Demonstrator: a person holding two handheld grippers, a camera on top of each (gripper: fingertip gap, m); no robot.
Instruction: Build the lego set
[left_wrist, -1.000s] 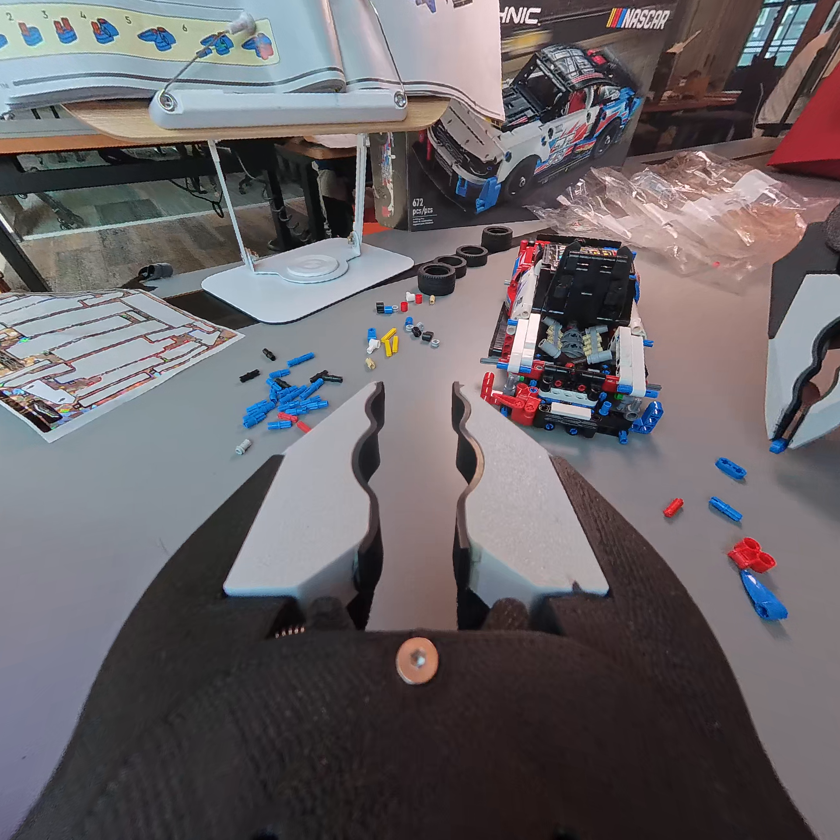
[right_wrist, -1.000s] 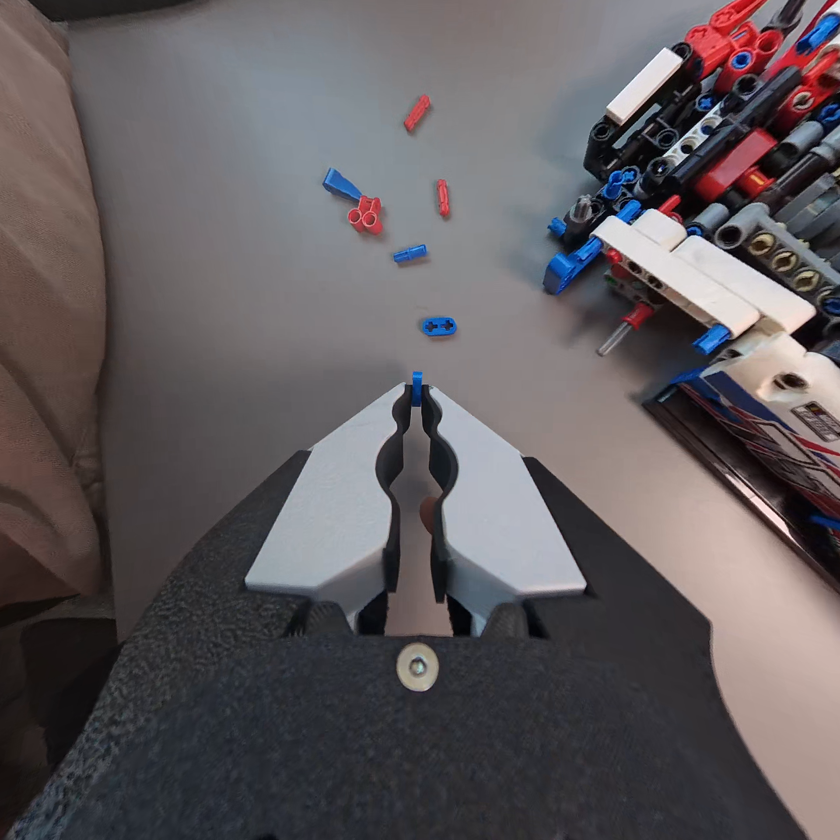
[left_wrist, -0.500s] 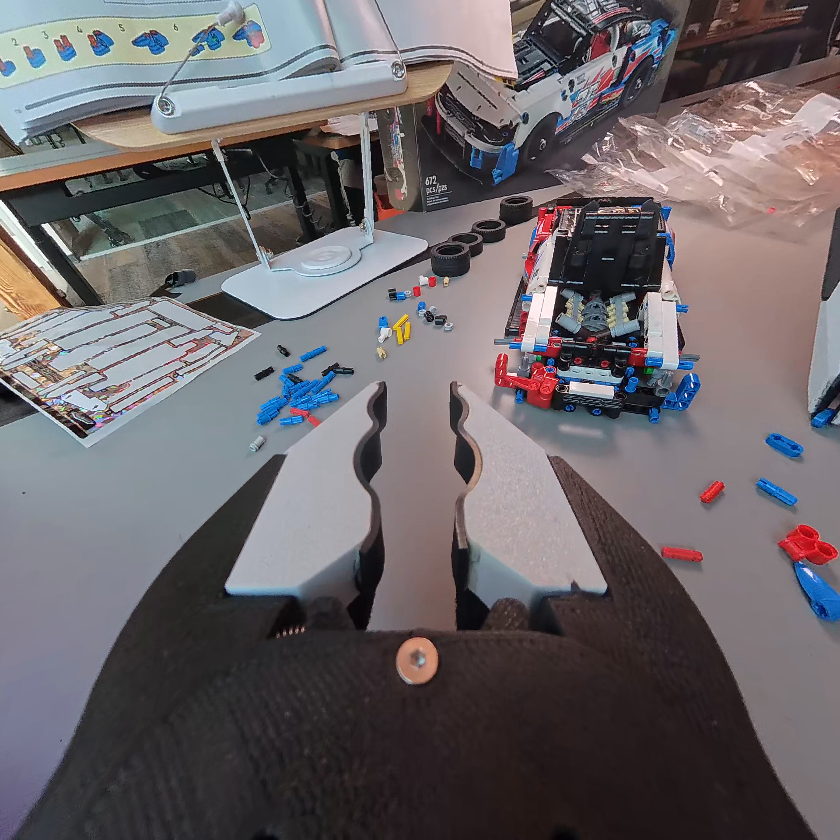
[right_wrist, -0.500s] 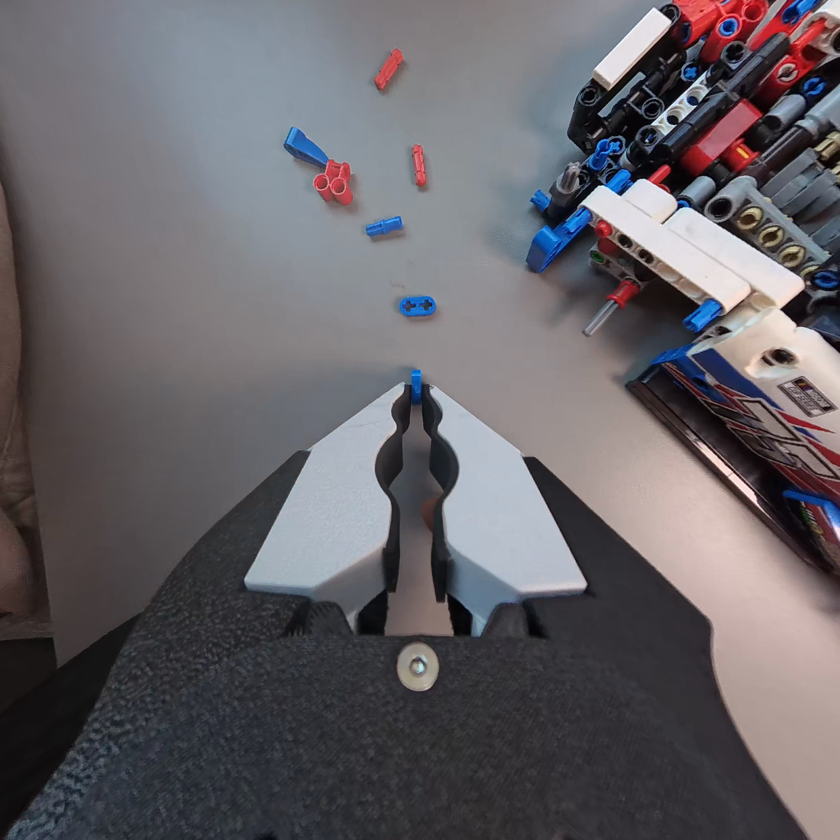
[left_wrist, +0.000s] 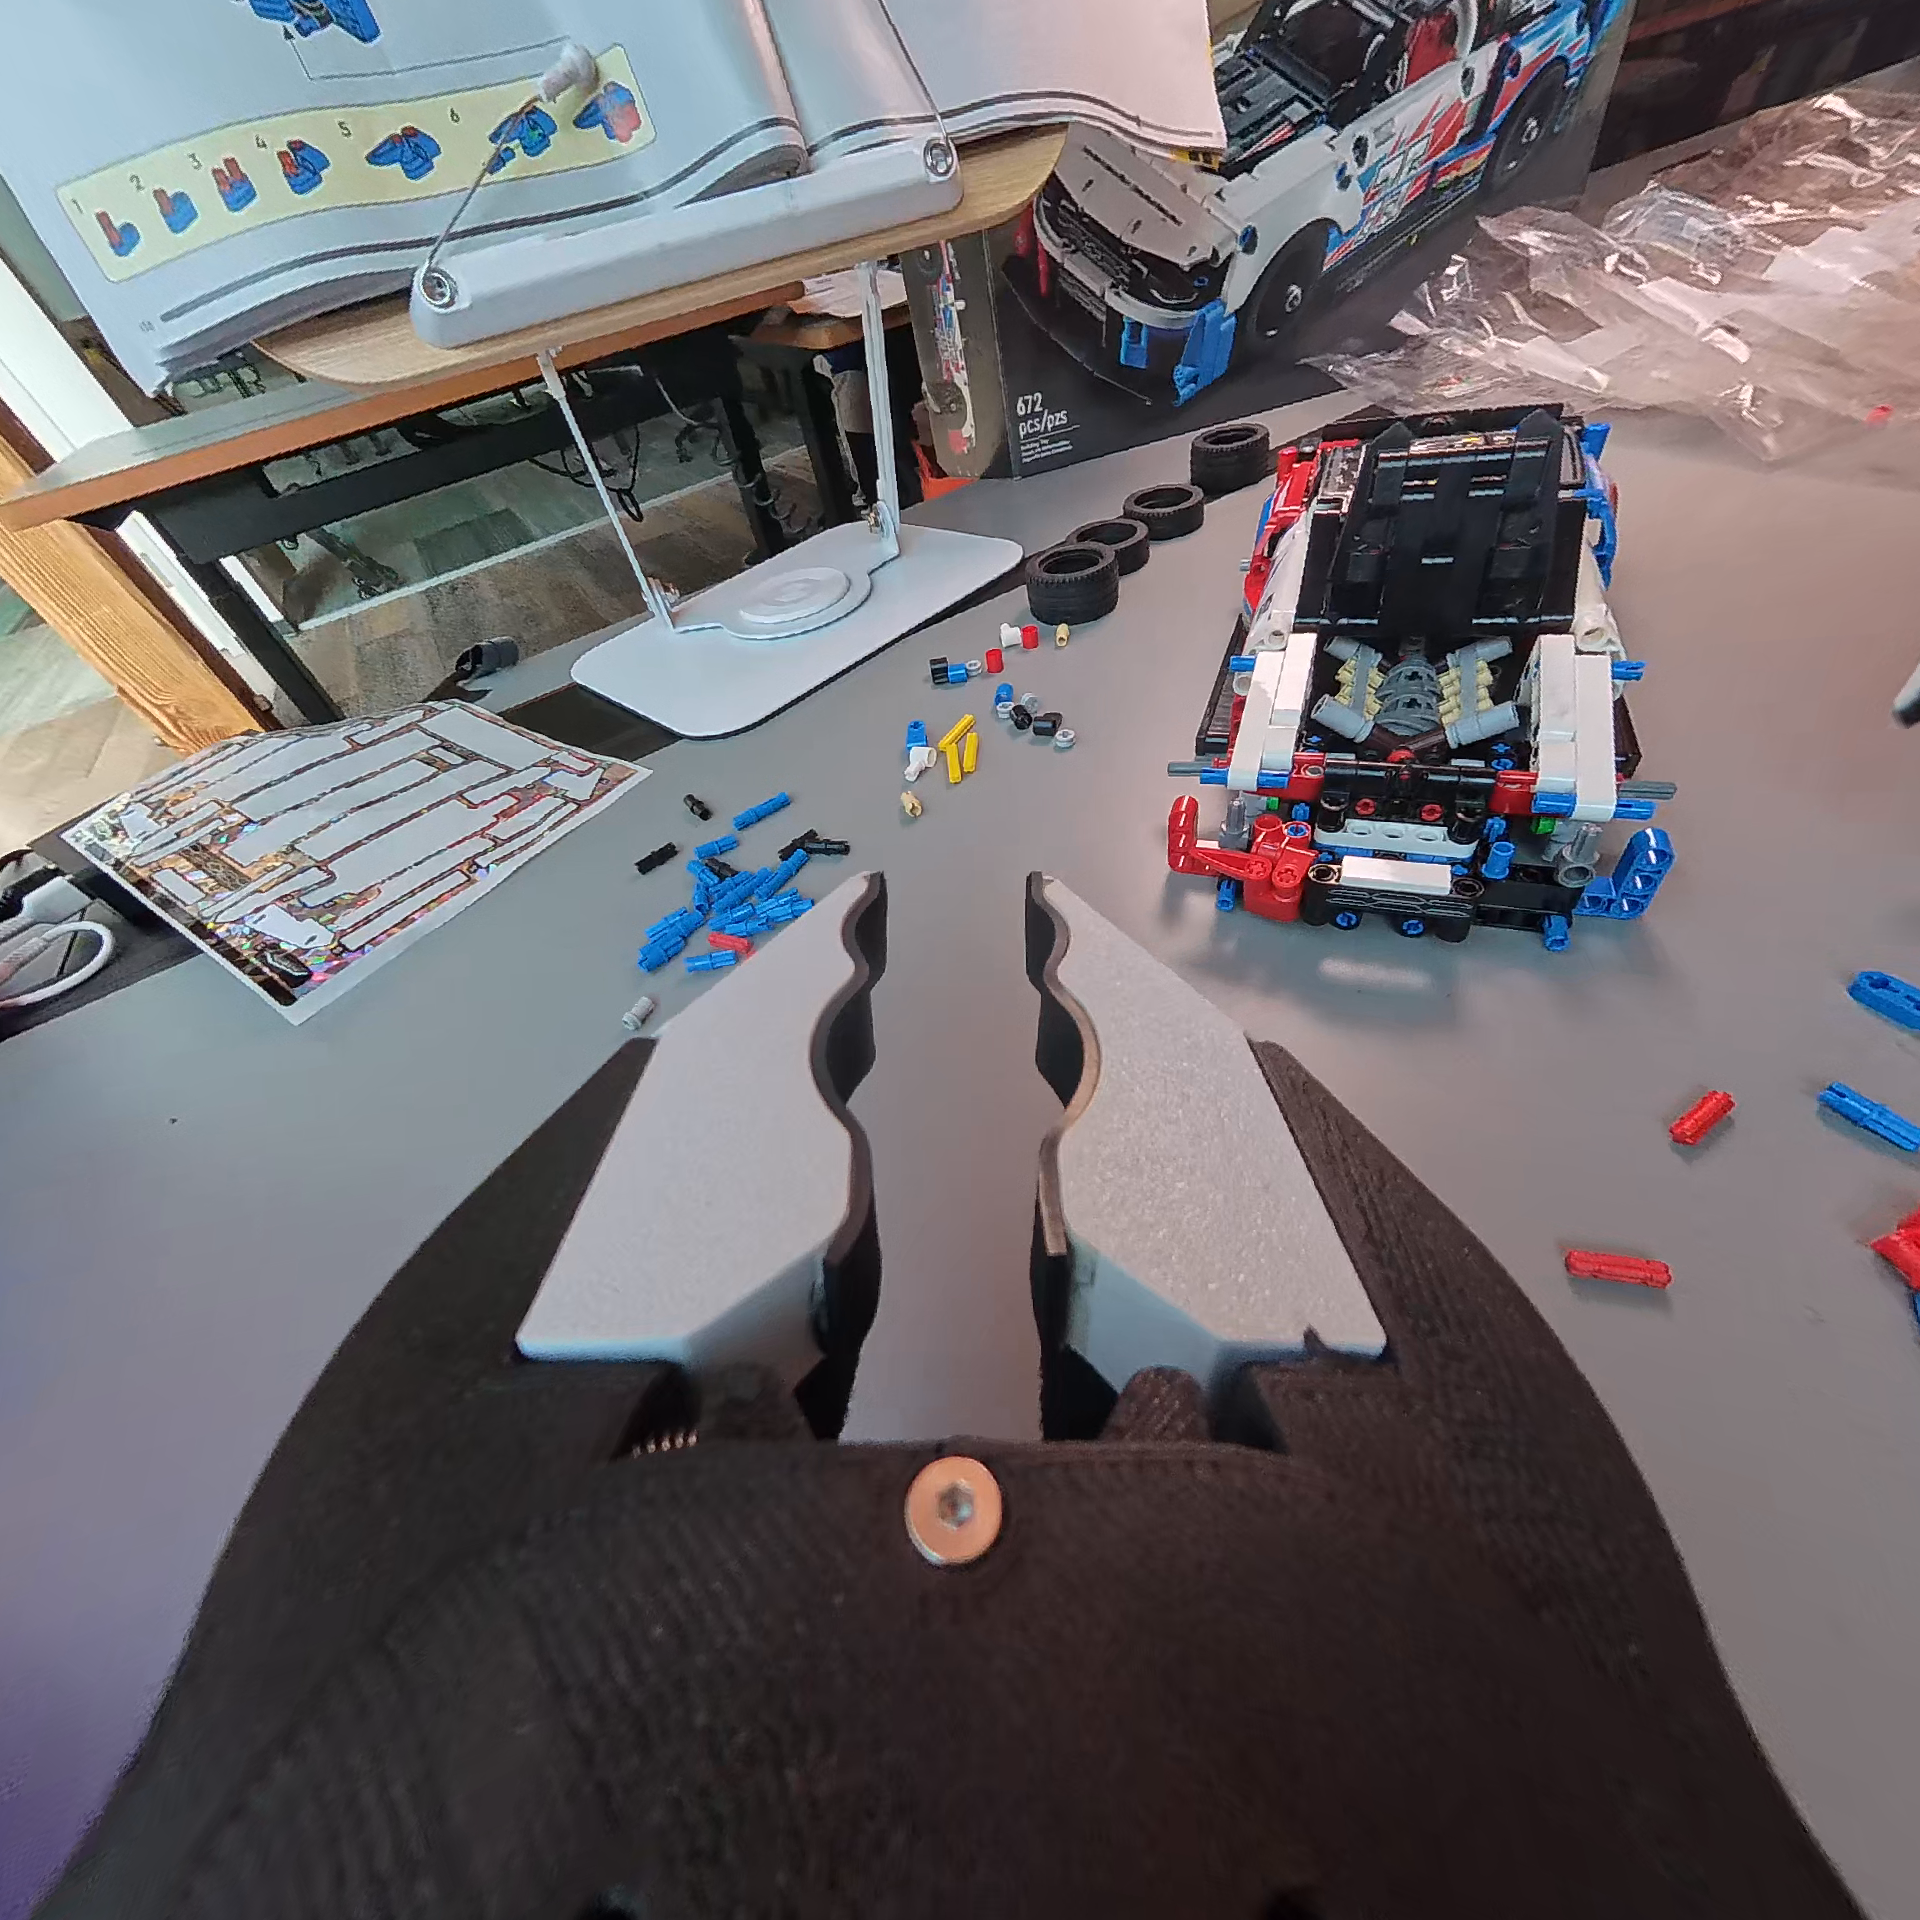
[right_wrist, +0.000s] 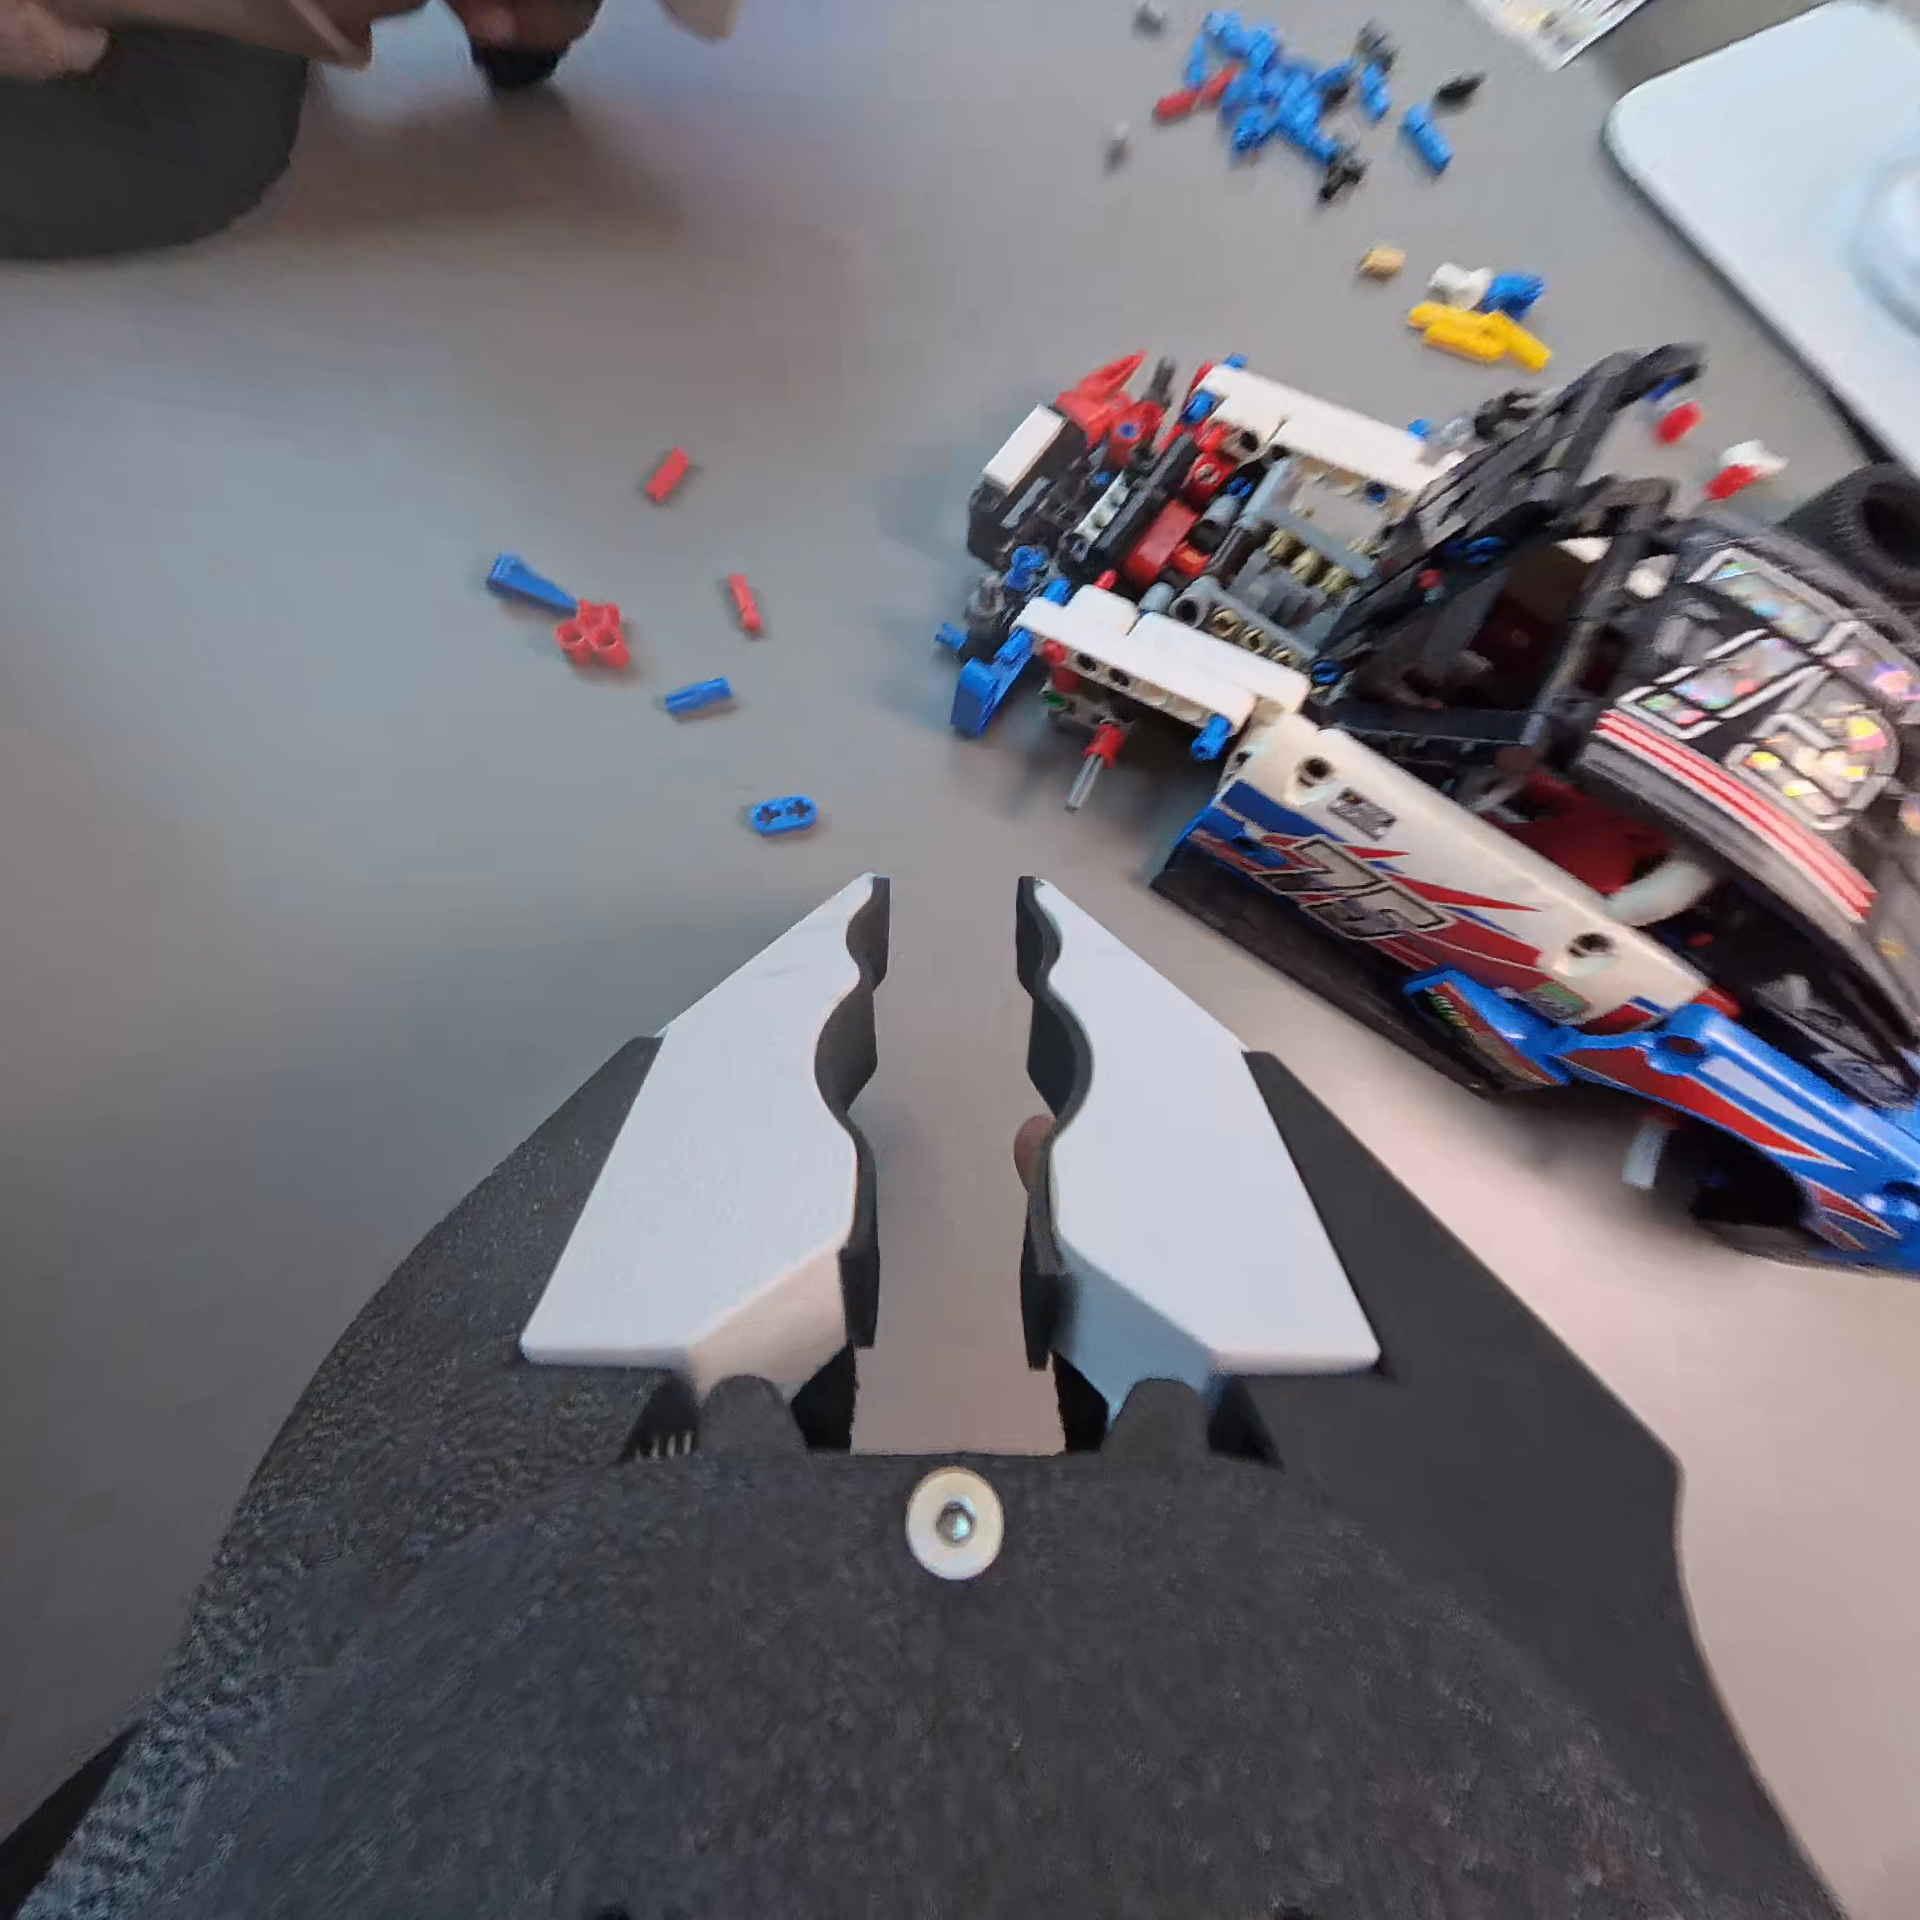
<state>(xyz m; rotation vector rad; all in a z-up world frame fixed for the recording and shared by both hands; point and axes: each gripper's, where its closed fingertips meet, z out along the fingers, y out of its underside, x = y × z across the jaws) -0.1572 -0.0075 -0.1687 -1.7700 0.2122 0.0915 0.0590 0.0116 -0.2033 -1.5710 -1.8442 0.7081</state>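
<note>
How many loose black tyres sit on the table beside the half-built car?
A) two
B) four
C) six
B: the left wrist view shows four tyres in a row running from near the stand's base toward the box, just left of the car.

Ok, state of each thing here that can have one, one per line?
left gripper: open, empty.
right gripper: open, empty.
lego car: partly built, engine exposed, no wheels fitted.
four tyres: loose, in a row on the table.
instruction booklet: open on its stand.
sticker sheet: lying flat.
plastic bags: crumpled, look empty.
</note>
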